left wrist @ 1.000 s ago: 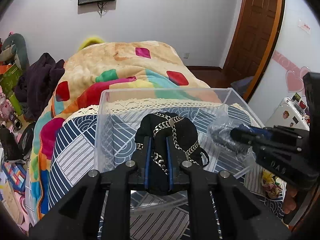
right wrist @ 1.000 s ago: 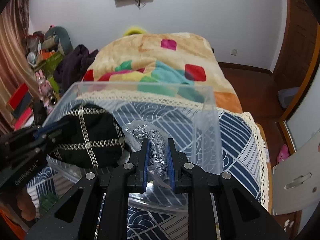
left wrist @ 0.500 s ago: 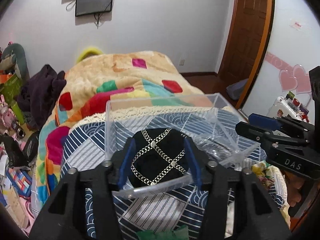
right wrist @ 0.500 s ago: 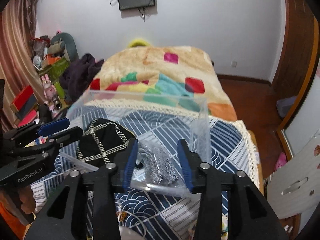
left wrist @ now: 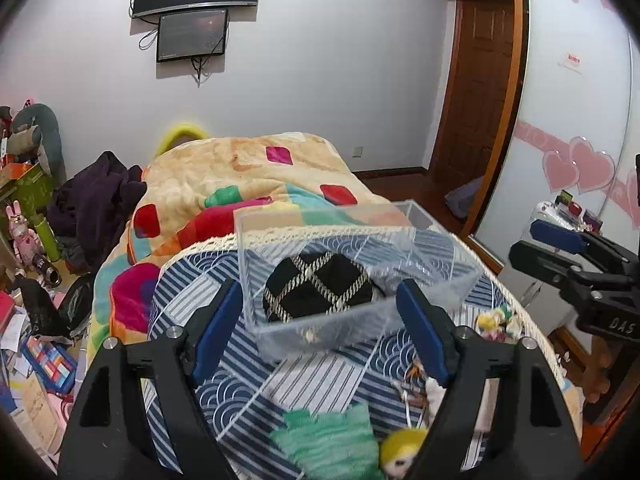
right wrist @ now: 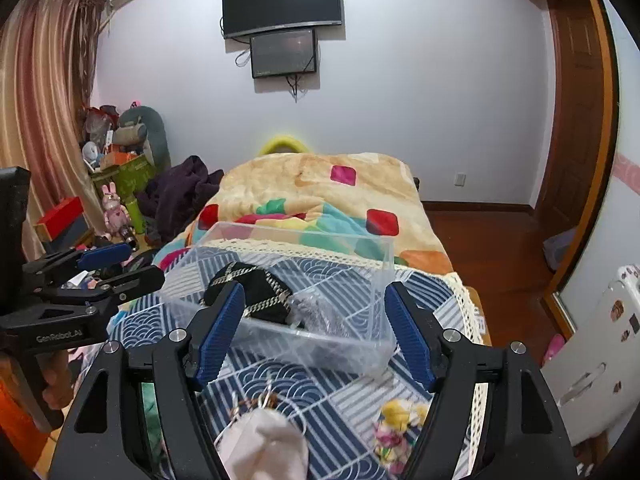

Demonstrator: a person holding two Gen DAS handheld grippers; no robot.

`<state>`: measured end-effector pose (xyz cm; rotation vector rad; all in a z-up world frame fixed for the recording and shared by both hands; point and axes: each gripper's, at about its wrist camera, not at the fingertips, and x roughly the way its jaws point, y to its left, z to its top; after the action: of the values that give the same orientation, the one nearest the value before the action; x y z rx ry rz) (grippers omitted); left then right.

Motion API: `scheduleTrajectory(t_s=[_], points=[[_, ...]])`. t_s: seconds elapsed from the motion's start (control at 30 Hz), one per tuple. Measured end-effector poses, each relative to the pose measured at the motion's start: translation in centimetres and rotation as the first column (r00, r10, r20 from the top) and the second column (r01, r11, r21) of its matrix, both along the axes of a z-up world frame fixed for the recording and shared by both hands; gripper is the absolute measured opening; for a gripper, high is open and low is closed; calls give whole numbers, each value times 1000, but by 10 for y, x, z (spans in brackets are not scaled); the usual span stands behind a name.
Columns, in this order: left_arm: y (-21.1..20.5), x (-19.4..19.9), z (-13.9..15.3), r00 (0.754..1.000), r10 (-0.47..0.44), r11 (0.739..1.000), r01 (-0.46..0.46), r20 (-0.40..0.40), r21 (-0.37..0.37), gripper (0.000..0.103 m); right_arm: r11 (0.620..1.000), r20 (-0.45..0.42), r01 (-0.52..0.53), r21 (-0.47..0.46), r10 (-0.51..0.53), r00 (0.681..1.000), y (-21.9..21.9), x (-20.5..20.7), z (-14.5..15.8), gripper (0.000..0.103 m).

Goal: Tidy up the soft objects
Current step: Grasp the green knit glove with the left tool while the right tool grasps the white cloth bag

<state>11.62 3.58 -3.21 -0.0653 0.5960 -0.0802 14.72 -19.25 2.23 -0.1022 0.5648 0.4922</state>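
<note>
A clear plastic bin (left wrist: 452, 276) (right wrist: 352, 344) stands on the blue patterned cloth (left wrist: 320, 376). In it lie a black bag with silver chains (left wrist: 316, 286) (right wrist: 252, 292) and a silvery item in a clear wrapper (right wrist: 316, 314). My left gripper (left wrist: 320, 332) is open and empty, held back from the bin's near wall. My right gripper (right wrist: 314, 332) is open and empty, also in front of the bin. Each gripper shows in the other's view, the right (left wrist: 560, 248) and the left (right wrist: 108, 268). Near me lie a green knit piece (left wrist: 328, 440), a yellow-haired doll (left wrist: 400, 452), a white soft item (right wrist: 264, 444) and a small plush (right wrist: 396, 428).
A bed with a colourful blanket (right wrist: 320, 192) lies behind the bin. Dark clothes (left wrist: 96, 200) and clutter (left wrist: 28, 240) fill the left floor. A white case (right wrist: 592, 356) stands at right, a wooden door (left wrist: 476, 92) beyond.
Both grippers opened, letting go of the black bag and the wrapped silvery item in the bin, then drew back and up from it.
</note>
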Motion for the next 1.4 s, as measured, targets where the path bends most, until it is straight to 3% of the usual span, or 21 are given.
scheduleTrajectory(t_s=[0.23, 0.5, 0.67, 0.83, 0.93, 1.0, 1.2, 1.4], points=[[2, -24, -32, 997, -3, 1000, 3, -73, -3, 85, 1000, -37, 5, 13, -4, 999, -7, -19, -22, 76], [4, -46, -79, 978, 4, 1000, -4, -210, -1, 85, 999, -178, 8, 33, -2, 984, -15, -32, -63, 76], [-3, -57, -97, 970, -14, 1000, 11, -245, -13, 85, 1000, -254, -1, 23, 7, 967, -9, -37, -88, 76], [-8, -57, -104, 970, -12, 1000, 9, -244, -14, 84, 999, -276, -28, 20, 32, 961, -8, -40, -95, 76], [-9, -56, -106, 969, -30, 999, 19, -245, -43, 73, 999, -293, -44, 15, 46, 955, -5, -40, -100, 73], [-11, -56, -108, 968, -49, 998, 35, -247, -60, 64, 998, -303, -57, 14, 59, 951, -5, -42, -105, 58], [-20, -58, -106, 968, -93, 995, 81, -233, -60, 35, 997, -310, -83, 4, 80, 947, -1, -44, -109, 29], [-20, -62, -99, 973, -98, 994, 84, -210, -75, 14, 997, -279, -74, 15, 75, 957, -4, -44, -101, 16]])
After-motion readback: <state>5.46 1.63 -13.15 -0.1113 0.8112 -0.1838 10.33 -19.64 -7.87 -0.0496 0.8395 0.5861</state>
